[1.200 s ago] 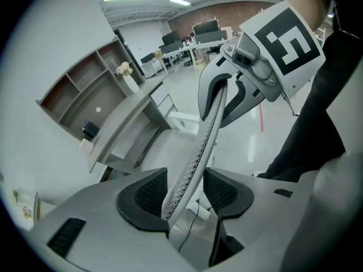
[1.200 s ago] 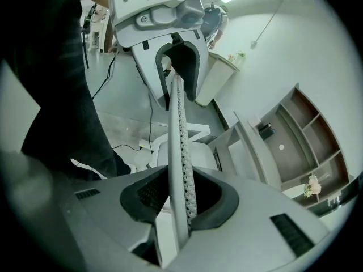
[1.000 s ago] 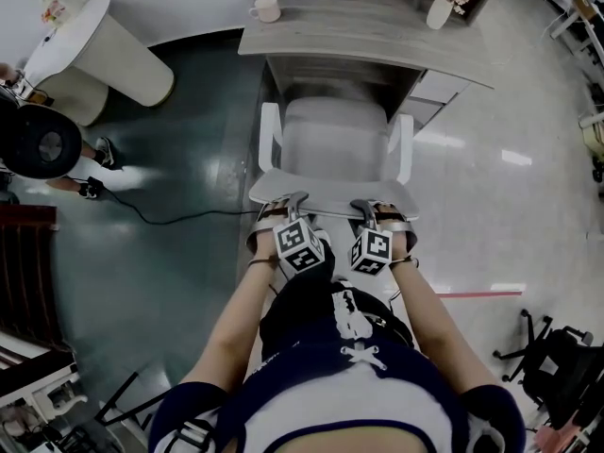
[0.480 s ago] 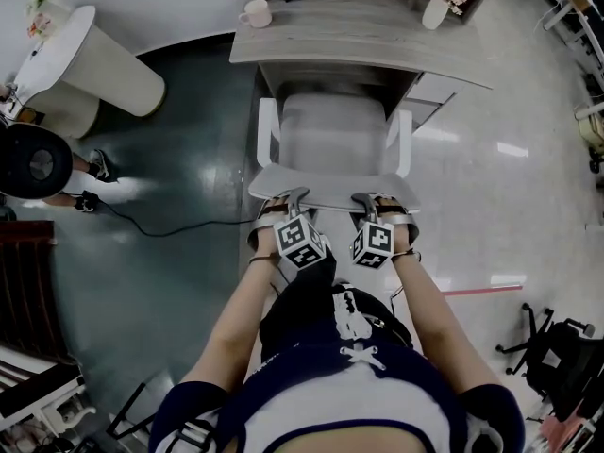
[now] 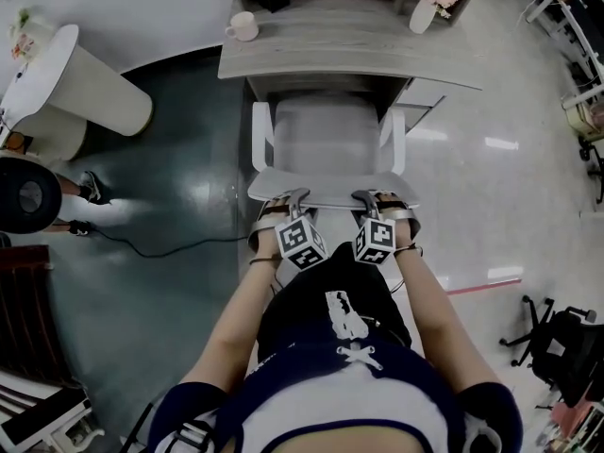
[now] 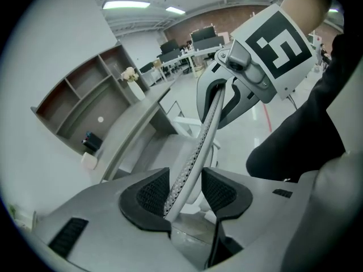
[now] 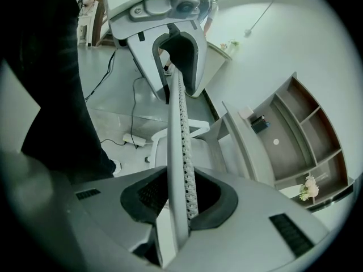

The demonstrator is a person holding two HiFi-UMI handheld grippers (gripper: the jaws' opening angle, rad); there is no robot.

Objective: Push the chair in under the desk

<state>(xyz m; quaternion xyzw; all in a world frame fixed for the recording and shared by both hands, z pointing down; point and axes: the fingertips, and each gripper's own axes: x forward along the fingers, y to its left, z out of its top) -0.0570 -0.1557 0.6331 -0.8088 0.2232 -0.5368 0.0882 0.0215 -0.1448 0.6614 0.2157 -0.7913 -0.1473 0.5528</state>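
The white chair (image 5: 326, 135) faces the grey desk (image 5: 349, 50), its seat front under the desktop edge. Both grippers sit side by side on the top edge of the backrest (image 5: 326, 185). My left gripper (image 5: 288, 202) straddles that edge; in the left gripper view the perforated backrest (image 6: 198, 146) runs between the jaws of the left gripper (image 6: 186, 188) with a gap at the right pad, and the jaws are closing. My right gripper (image 5: 370, 202) is closing too; in its own view the right gripper (image 7: 180, 194) has both pads against the backrest (image 7: 180, 135).
A cup (image 5: 242, 26) and a flower vase (image 5: 423, 9) stand on the desk. A round white table (image 5: 71, 74) is at the left, with a cable (image 5: 160, 243) across the dark floor. A black office chair (image 5: 557, 347) stands at the lower right.
The chair has slid forward toward the desk, more of its seat now beneath the desktop. Both grippers stay on the backrest's top edge.
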